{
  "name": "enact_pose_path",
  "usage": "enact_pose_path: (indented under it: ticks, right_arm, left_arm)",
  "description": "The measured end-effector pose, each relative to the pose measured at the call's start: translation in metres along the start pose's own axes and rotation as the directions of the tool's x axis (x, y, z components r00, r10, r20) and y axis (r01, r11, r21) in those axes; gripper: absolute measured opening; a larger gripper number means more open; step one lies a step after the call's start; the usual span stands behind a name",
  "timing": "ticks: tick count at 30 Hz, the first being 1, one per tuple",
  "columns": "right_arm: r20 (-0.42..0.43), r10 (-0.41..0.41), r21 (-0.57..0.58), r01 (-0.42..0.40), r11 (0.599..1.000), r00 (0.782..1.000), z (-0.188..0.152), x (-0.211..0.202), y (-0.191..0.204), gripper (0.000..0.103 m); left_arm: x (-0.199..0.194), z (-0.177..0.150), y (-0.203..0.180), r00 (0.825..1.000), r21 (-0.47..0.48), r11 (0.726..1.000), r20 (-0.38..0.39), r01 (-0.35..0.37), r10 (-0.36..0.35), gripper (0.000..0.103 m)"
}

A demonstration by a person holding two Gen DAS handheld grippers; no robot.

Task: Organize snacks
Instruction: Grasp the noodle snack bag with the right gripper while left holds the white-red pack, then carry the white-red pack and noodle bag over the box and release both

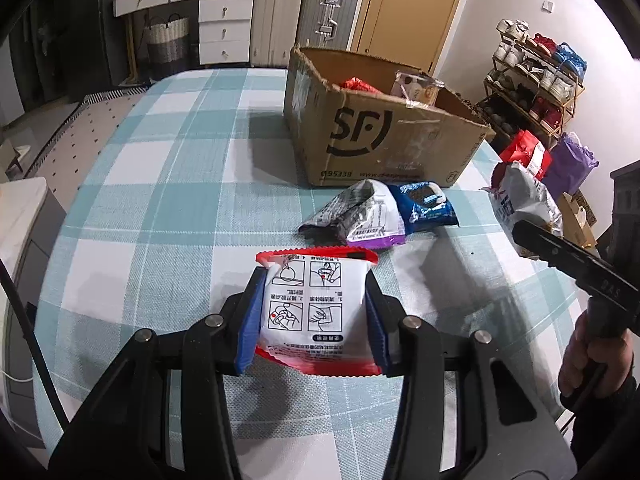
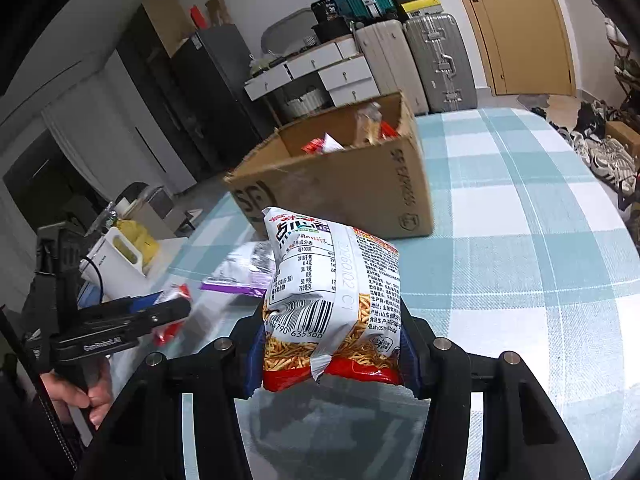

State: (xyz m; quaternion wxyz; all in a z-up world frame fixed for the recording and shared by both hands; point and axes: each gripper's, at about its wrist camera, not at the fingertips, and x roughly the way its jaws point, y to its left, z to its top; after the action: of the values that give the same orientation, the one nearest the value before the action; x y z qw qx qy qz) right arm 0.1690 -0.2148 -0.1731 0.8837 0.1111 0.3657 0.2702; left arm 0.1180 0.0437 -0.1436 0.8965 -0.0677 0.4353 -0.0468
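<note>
Item: my left gripper (image 1: 316,312) pinched a red-edged white sachet (image 1: 316,308); my right gripper (image 2: 332,336) clamped a crinkly noodle-snack bag (image 2: 332,292), both above the checked surface (image 1: 160,200), for the open cardboard box (image 1: 384,140).

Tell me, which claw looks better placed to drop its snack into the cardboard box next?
Probably the right claw: its noodle snack bag sits just before the cardboard box. The left claw, with its red-edged packet, looks farther back.
</note>
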Motion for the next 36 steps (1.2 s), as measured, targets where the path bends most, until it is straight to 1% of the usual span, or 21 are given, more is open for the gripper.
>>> enact_pose_path:
  ticks: [10, 13, 16, 20, 23, 28, 31, 36]
  right_arm:
    - [0.039, 0.056, -0.019, -0.056, 0.998, 0.998, 0.015, -0.029, 0.03, 0.054]
    - [0.045, 0.075, -0.006, -0.075, 0.997, 0.996, 0.02, -0.036, 0.035, 0.054]
    - [0.054, 0.074, -0.015, -0.073, 0.997, 0.996, 0.027, -0.042, 0.042, 0.054]
    - [0.068, 0.083, -0.043, -0.08, 0.996, 0.994, 0.038, -0.051, 0.052, 0.054]
    - [0.078, 0.089, -0.065, -0.084, 0.994, 0.993, 0.049, -0.056, 0.06, 0.054]
    - [0.083, 0.121, -0.085, -0.114, 0.99, 0.989, 0.07, -0.058, 0.068, 0.054]
    - [0.09, 0.107, -0.116, -0.096, 0.989, 0.99, 0.081, -0.059, 0.076, 0.054]
    - [0.089, 0.1, -0.138, -0.087, 0.987, 0.991, 0.1, -0.053, 0.083, 0.054]
  left_arm:
    - [-0.021, 0.014, -0.01, 0.999, 0.035, 0.999, 0.038, 0.016, -0.018, 0.042]
    - [-0.025, 0.02, -0.013, 0.999, 0.048, 0.999, 0.048, 0.022, -0.024, 0.042]
    - [-0.03, 0.029, -0.014, 0.998, 0.046, 0.998, 0.055, 0.039, -0.042, 0.042]
    - [-0.034, 0.044, -0.017, 0.996, 0.053, 0.997, 0.056, 0.06, -0.063, 0.042]
    - [-0.038, 0.056, -0.021, 0.995, 0.072, 0.995, 0.071, 0.062, -0.067, 0.042]
    - [-0.041, 0.078, -0.023, 0.99, 0.069, 0.991, 0.08, 0.113, -0.118, 0.042]
    - [-0.043, 0.091, -0.025, 0.988, 0.085, 0.991, 0.099, 0.106, -0.114, 0.042]
    - [-0.042, 0.117, -0.025, 0.987, 0.089, 0.99, 0.111, 0.107, -0.117, 0.042]
